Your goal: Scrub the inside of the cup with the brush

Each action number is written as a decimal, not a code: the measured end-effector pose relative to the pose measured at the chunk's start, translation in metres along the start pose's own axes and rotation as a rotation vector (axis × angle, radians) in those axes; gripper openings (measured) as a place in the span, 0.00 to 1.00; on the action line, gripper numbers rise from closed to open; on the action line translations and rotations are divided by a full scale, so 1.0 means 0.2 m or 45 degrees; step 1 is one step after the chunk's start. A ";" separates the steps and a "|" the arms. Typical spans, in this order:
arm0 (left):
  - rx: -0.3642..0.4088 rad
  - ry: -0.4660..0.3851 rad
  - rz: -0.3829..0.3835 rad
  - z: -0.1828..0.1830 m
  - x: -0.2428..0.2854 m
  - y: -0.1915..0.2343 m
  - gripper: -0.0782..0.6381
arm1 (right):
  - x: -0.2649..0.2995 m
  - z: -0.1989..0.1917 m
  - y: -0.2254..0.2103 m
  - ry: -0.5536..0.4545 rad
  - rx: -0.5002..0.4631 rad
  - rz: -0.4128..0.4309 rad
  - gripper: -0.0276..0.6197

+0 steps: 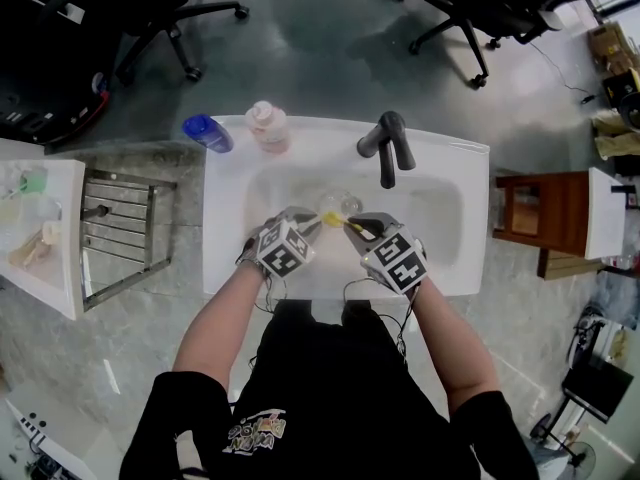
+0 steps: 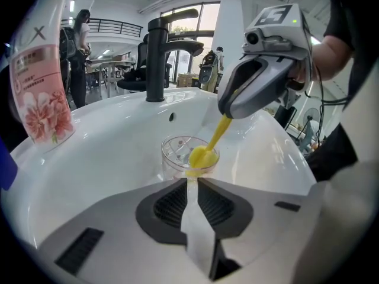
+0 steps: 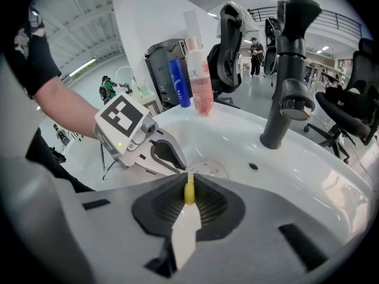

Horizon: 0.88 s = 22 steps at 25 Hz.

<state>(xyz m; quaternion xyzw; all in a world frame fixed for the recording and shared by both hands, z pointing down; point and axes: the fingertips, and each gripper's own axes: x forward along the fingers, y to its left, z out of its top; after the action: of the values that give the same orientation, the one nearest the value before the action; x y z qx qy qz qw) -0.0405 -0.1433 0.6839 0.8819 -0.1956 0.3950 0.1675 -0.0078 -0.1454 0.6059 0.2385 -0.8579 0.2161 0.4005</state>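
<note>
White sink (image 1: 228,264) holds the clear cup (image 2: 177,154). The left gripper (image 2: 190,180) pinches its rim. The right gripper (image 3: 188,184) clamps the yellow brush (image 2: 205,154), whose head is inside the cup. On the pink flowered bottle (image 2: 42,93) only "X" is readable, and a black tap (image 2: 156,58) stands behind.

The sink (image 1: 225,258) was smooth, glossy white, like glazed ceramic. The tap (image 1: 387,148) looked like matt black metal. The cup (image 2: 175,150) was clear and shiny, and the brush (image 2: 202,157) was smooth yellow plastic. The left gripper (image 2: 190,180) had a matt grey plastic shell and ribbed black pads (image 2: 172,206). The rack (image 1: 152,228) was bare metal wire.
</note>
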 end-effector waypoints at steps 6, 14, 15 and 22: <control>-0.003 -0.005 -0.006 0.00 0.01 -0.01 0.18 | 0.04 0.06 -0.03 -0.050 0.002 -0.040 0.10; -0.006 -0.012 -0.005 0.00 0.00 0.00 0.18 | 0.05 0.11 -0.15 -0.073 0.011 -0.163 0.10; -0.006 -0.013 -0.004 0.00 0.00 0.00 0.18 | 0.04 0.11 -0.16 -0.070 0.011 -0.178 0.10; -0.004 -0.019 0.005 0.00 -0.01 0.00 0.18 | 0.00 0.06 -0.22 -0.002 -0.041 -0.241 0.10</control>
<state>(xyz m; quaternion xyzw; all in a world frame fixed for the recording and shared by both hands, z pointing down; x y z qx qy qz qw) -0.0413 -0.1440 0.6821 0.8842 -0.1992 0.3882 0.1667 0.0105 -0.1870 0.6066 0.3122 -0.8352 0.1633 0.4224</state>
